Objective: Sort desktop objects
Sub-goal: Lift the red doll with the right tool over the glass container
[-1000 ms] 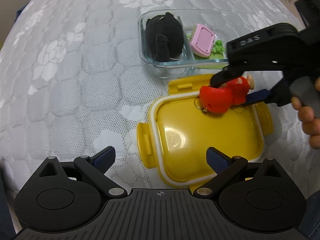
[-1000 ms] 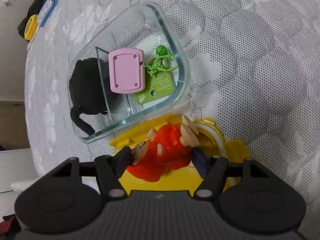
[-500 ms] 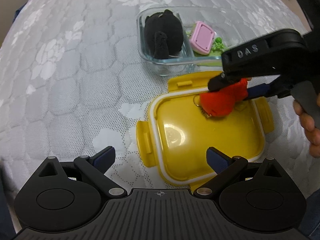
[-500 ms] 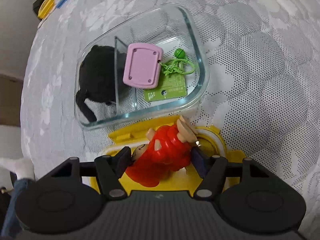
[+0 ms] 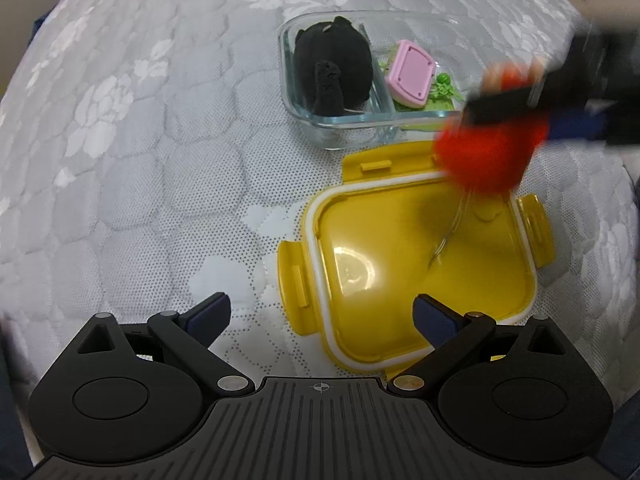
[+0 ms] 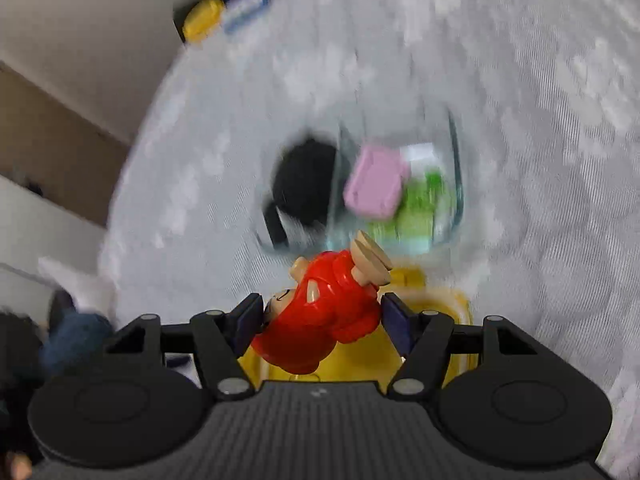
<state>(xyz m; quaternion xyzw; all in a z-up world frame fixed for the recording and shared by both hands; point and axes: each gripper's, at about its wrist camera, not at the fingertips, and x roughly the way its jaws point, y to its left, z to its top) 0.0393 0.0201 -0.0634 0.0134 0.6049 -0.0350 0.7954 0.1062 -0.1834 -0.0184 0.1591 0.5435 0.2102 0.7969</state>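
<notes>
right gripper (image 6: 322,318): clamped on red figurine (image 6: 320,320), above yellow lid's (image 5: 404,256) far edge
left gripper (image 5: 322,320): wide, holding nothing, over lid's near edge
glass container (image 5: 304,116): just beyond lid; black plush (image 5: 332,70), pink case (image 5: 410,72) inside

Soft, even indoor light fills both views, with only faint shadows. The left wrist view is sharp over the yellow lid (image 5: 424,256), which carries a pale glare patch, but the red figurine (image 5: 488,156) and the right tongs (image 5: 560,108) smear into streaks. The right wrist view shows the reverse: its figurine (image 6: 320,320) is crisp while the glass container (image 6: 400,184) and quilted surface (image 6: 540,160) blur heavily. Fisheye distortion bends both edges.
</notes>
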